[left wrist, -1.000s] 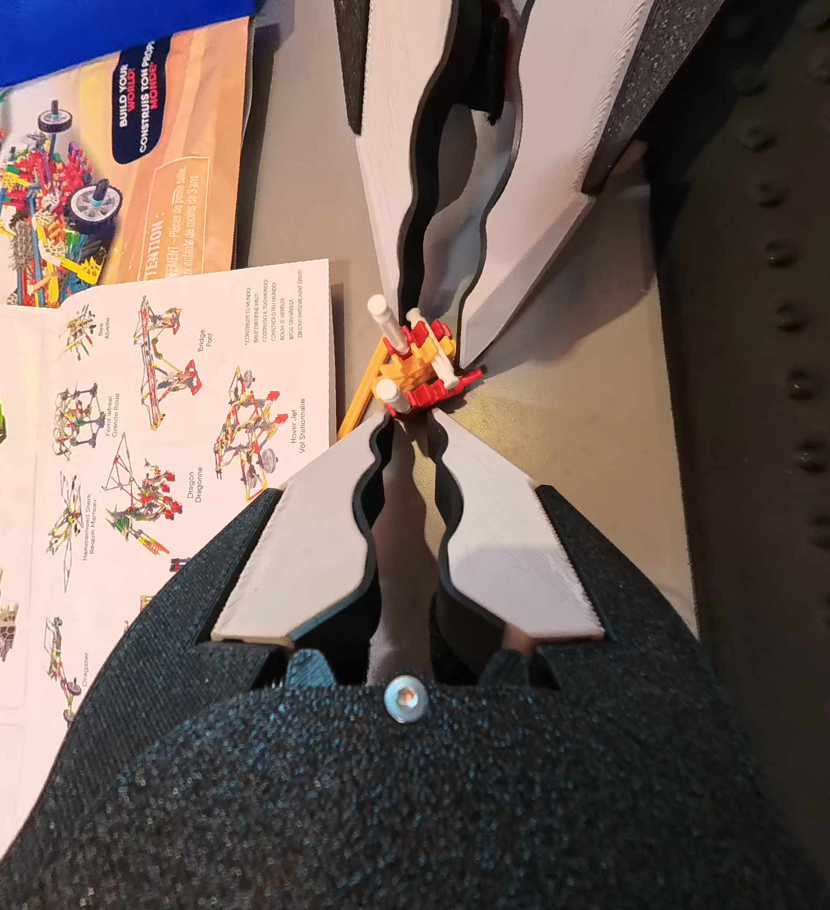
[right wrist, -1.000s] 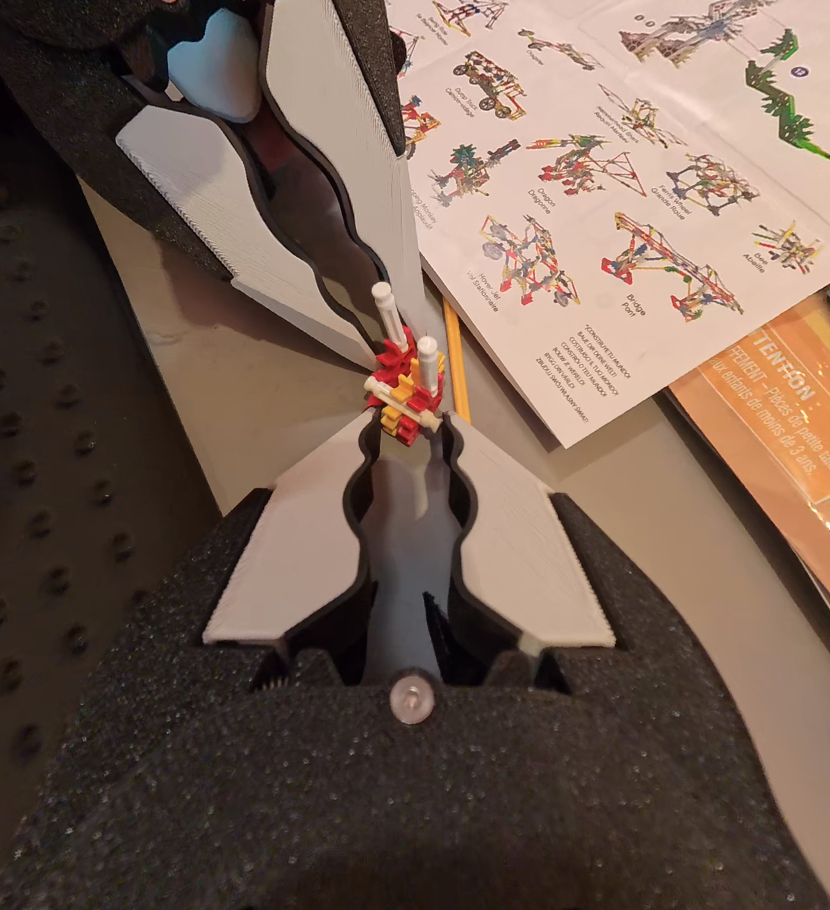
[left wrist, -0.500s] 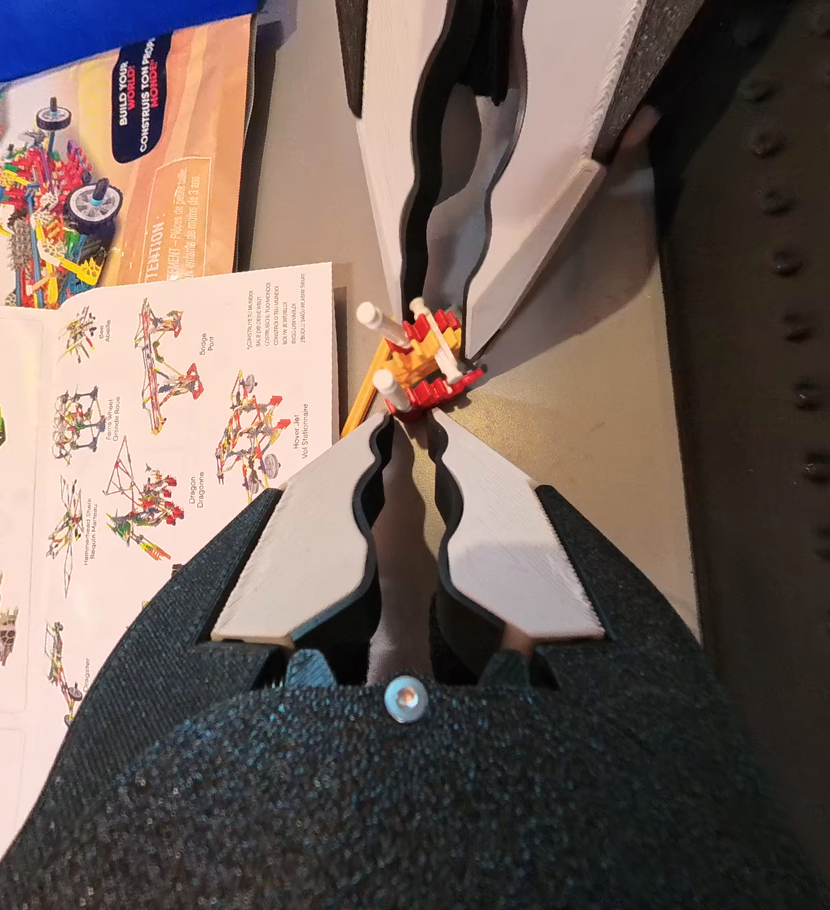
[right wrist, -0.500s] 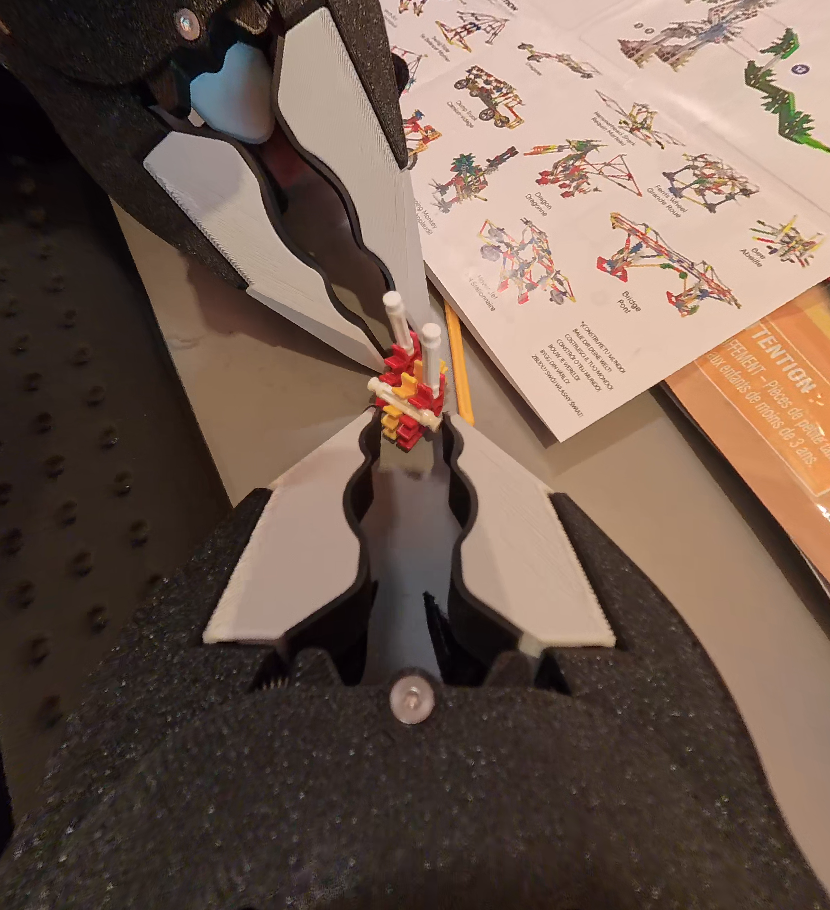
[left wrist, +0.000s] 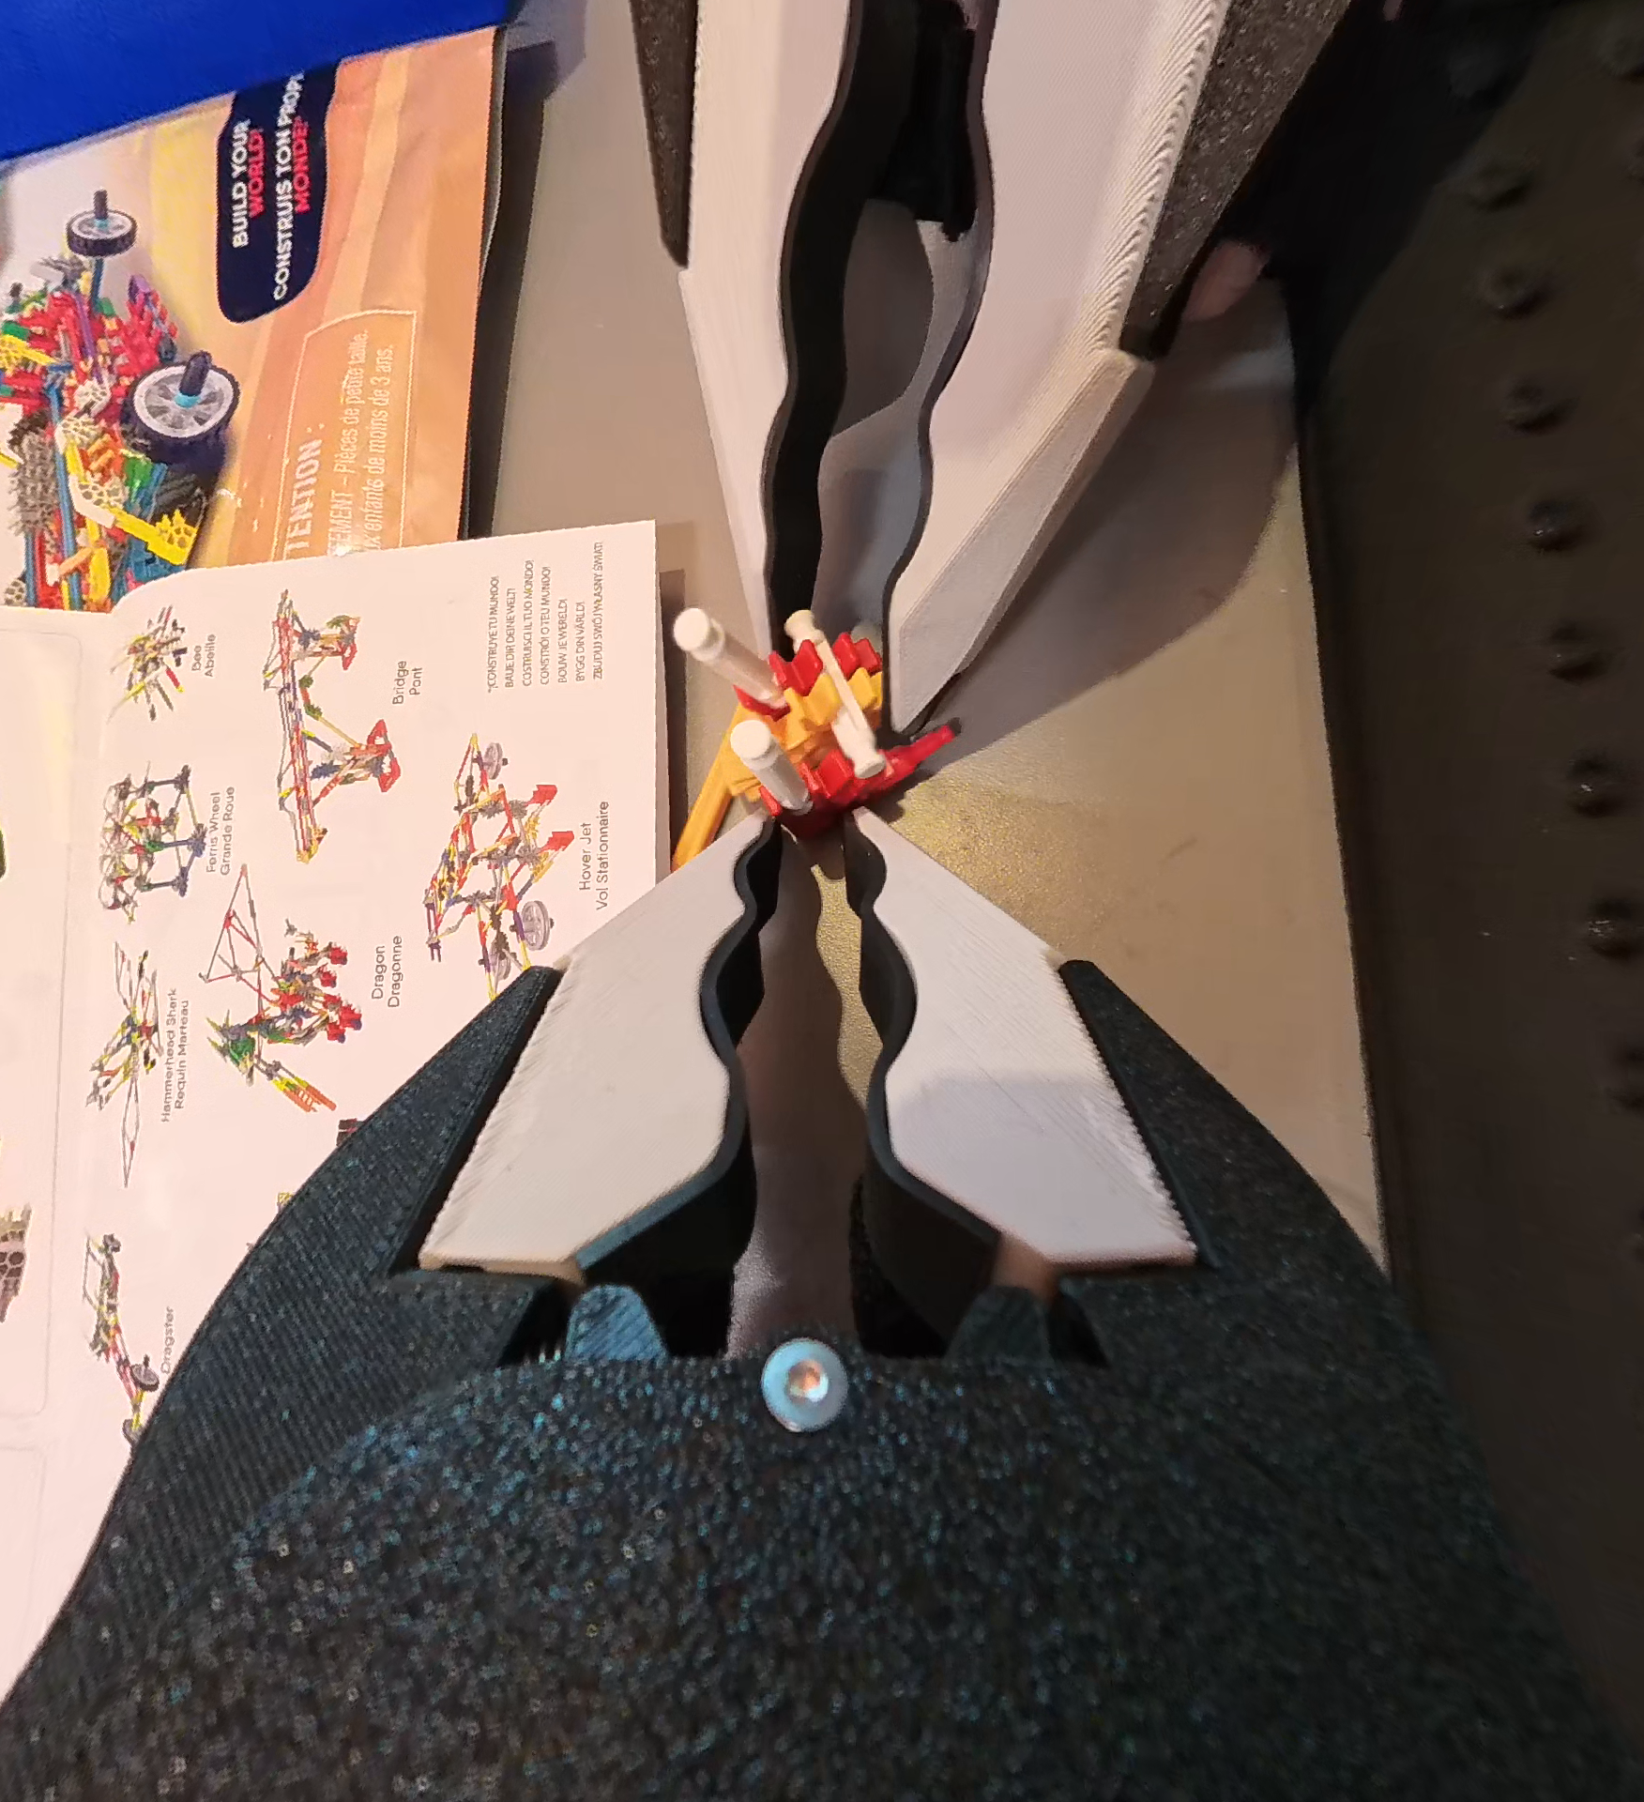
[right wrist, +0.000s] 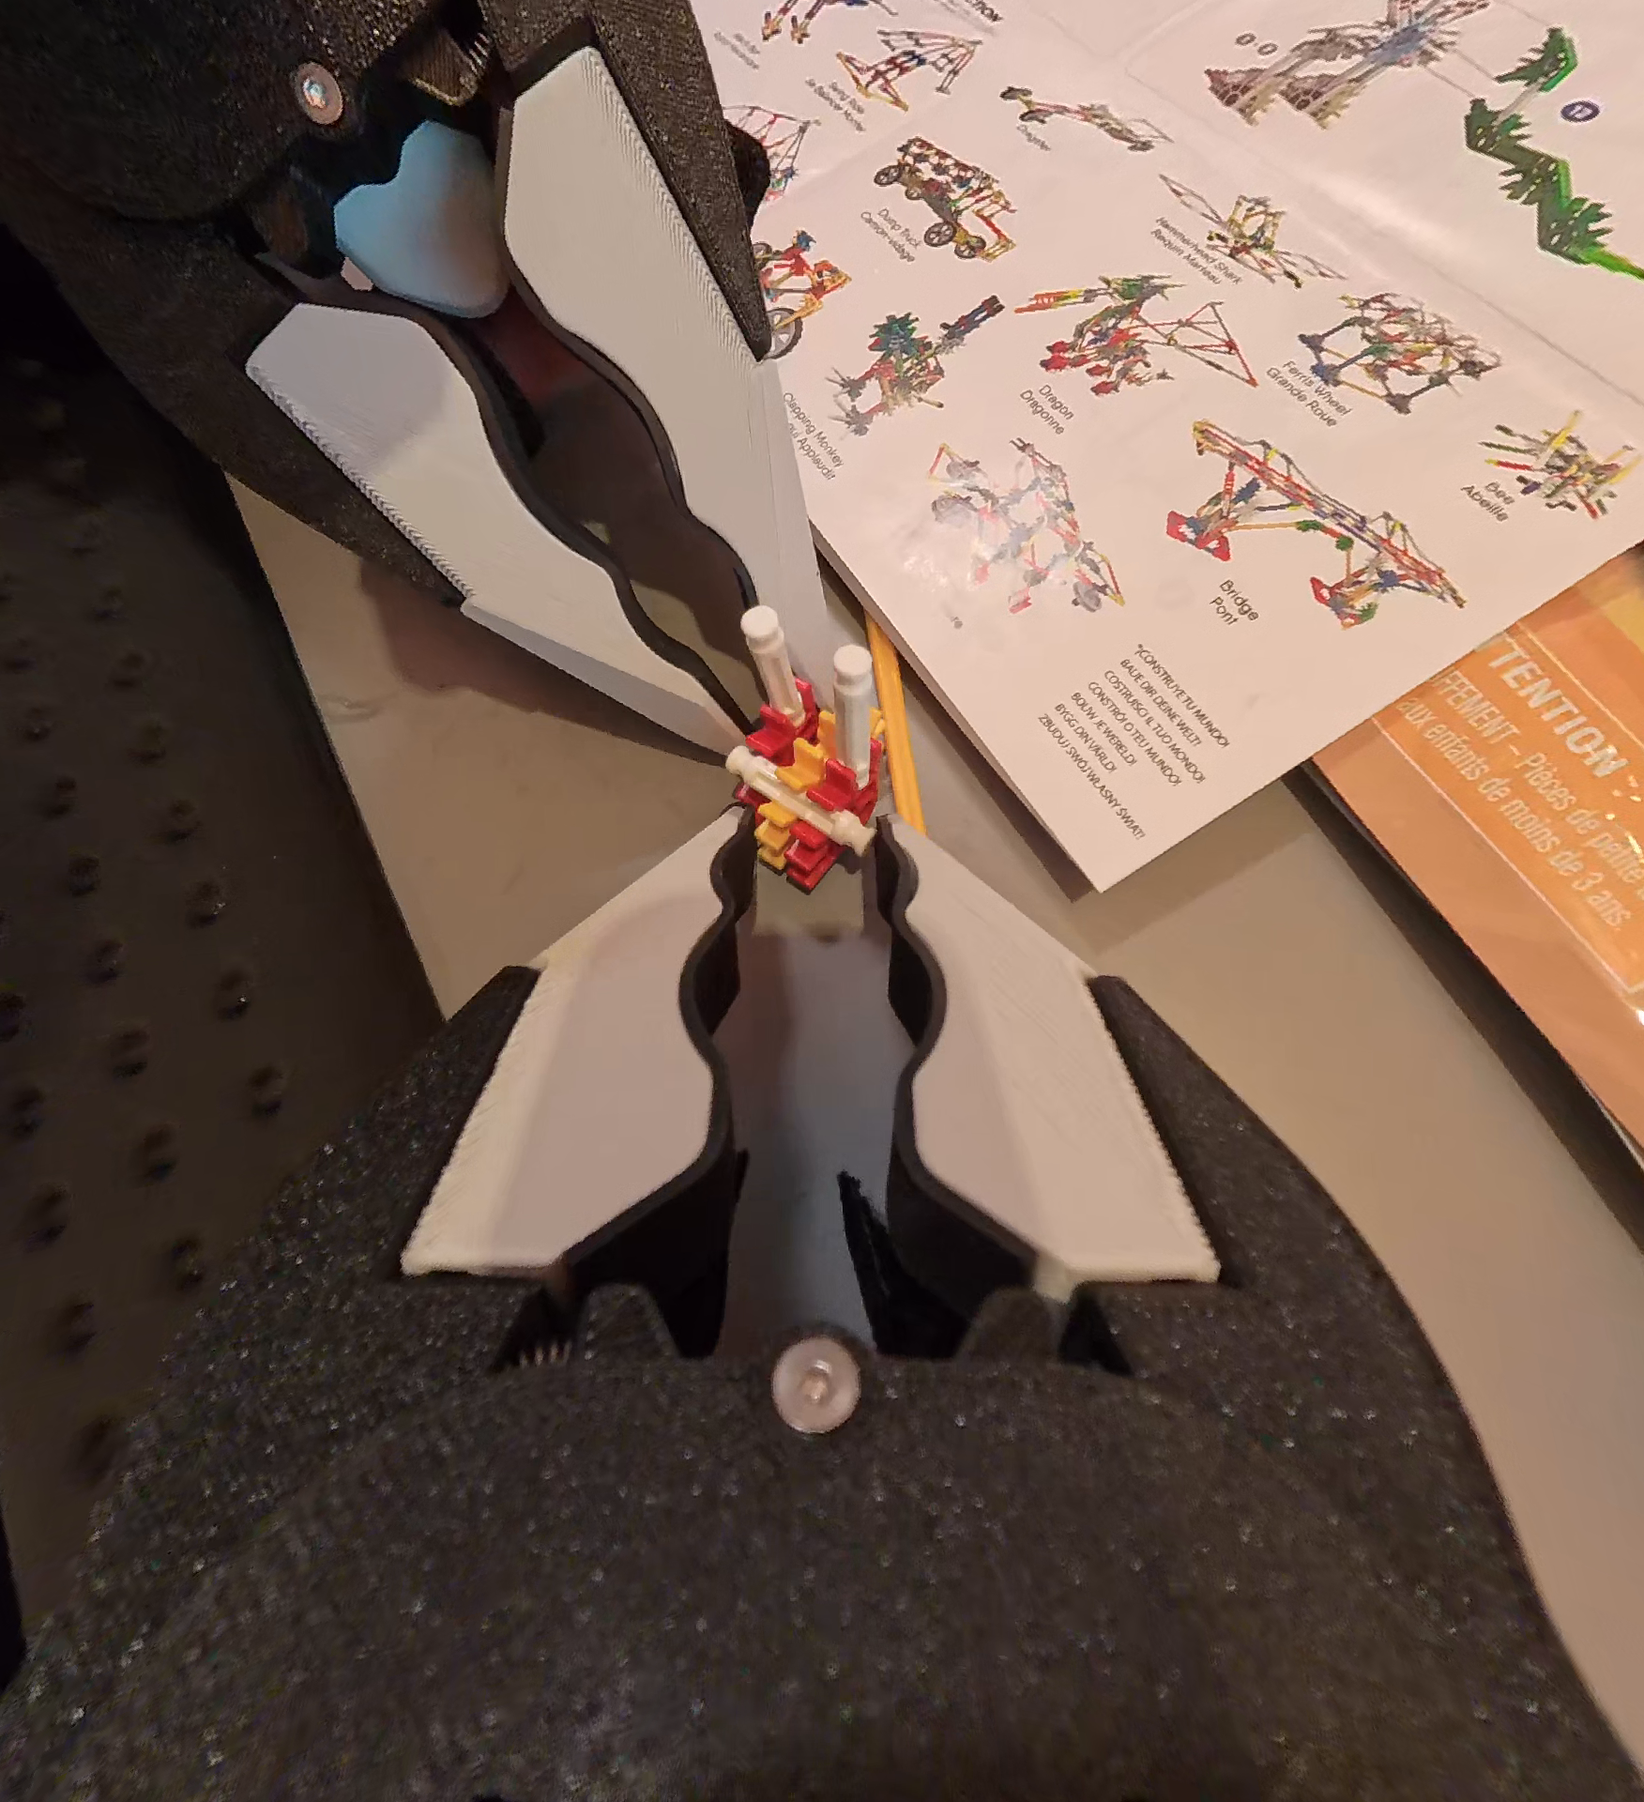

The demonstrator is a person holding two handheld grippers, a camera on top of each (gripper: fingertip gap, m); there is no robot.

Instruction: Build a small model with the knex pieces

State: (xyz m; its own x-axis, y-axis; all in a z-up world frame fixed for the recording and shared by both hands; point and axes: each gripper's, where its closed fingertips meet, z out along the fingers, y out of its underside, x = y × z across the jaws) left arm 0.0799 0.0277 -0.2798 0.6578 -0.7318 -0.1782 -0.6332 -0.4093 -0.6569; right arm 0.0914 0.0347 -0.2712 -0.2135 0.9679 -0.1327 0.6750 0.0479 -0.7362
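Both grippers clamp the red-and-yellow connector cluster (left wrist: 823,736) from opposite ends, left gripper (left wrist: 813,839) and right gripper (right wrist: 808,843); white rods (right wrist: 813,687) now stand more upright than a second ago.

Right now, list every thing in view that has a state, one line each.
left gripper: closed on the toy cluster's near end.
right gripper: closed on the cluster from the opposite side.
red and yellow connector cluster: assembled, pinched between both grippers, white rods sticking out.
yellow rod: lying flat on the table beside the cluster.
instruction sheet: unfolded, flat.
orange packaging: flat, partly under the sheet.
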